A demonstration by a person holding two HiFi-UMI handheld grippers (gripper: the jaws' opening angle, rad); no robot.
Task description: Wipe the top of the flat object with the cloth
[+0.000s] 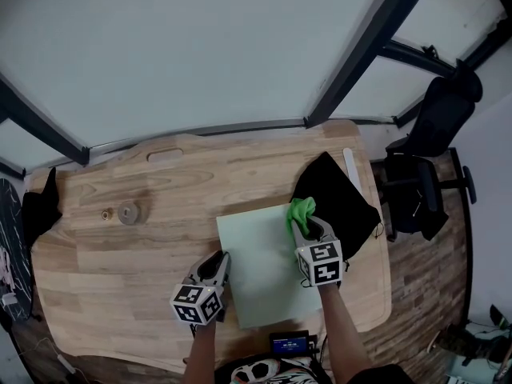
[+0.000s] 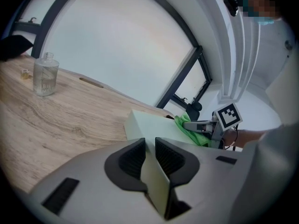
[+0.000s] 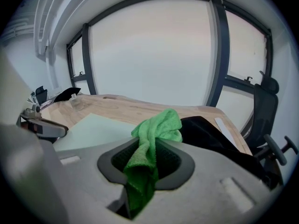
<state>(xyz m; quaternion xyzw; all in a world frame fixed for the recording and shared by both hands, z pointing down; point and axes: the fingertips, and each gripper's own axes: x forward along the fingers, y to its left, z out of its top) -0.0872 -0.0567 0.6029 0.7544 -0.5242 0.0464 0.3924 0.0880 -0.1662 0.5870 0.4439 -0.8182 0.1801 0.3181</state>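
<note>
Left tool (image 1: 218, 264) pinches the board (image 1: 260, 270) edge; right tool (image 1: 309, 226) clamps the cloth (image 1: 301, 210). Steady, overlapping strokes should cover it best.

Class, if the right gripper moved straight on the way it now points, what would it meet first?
Most likely the black fabric bag past the far right corner of the pale green board; the green cloth in the right gripper would touch it first, though depth is unclear.

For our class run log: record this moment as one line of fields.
left gripper shut on flat board | right gripper shut on green cloth | cloth at board's far right corner
</note>
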